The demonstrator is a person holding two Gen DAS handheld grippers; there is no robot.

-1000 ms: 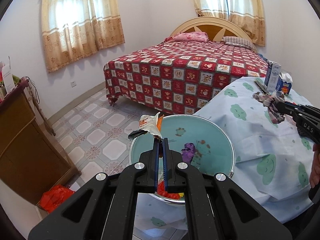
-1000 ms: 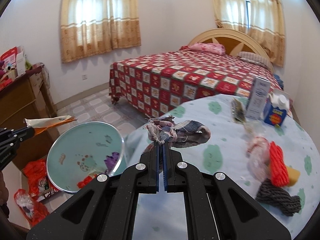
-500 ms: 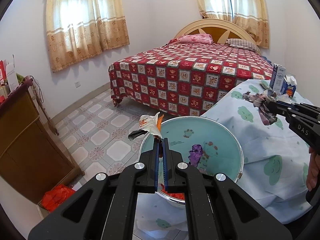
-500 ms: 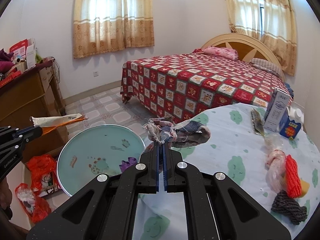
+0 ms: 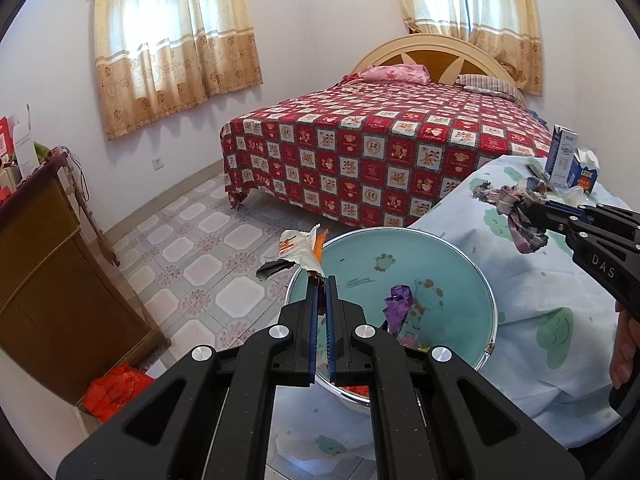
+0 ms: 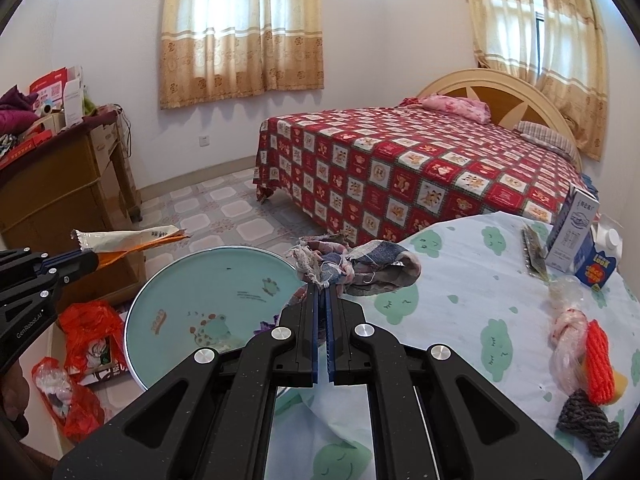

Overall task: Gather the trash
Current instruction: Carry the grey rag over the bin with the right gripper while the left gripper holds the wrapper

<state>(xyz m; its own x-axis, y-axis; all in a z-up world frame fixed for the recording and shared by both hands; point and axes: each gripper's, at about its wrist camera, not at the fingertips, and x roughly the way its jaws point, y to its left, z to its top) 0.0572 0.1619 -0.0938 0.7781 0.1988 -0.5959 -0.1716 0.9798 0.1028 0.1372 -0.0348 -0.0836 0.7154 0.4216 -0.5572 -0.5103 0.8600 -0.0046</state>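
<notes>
Left wrist: tongs [image 5: 321, 280] clamp wrapper [image 5: 299, 249].

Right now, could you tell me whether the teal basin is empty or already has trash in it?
Not empty. The teal basin already holds a crumpled purple scrap and some red bits at its near edge; most of its floor is bare.

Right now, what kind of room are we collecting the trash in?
Most likely a home bedroom: a bed with a red patterned cover and a pink pillow, curtained windows, and a wooden cabinet by the wall.
</notes>
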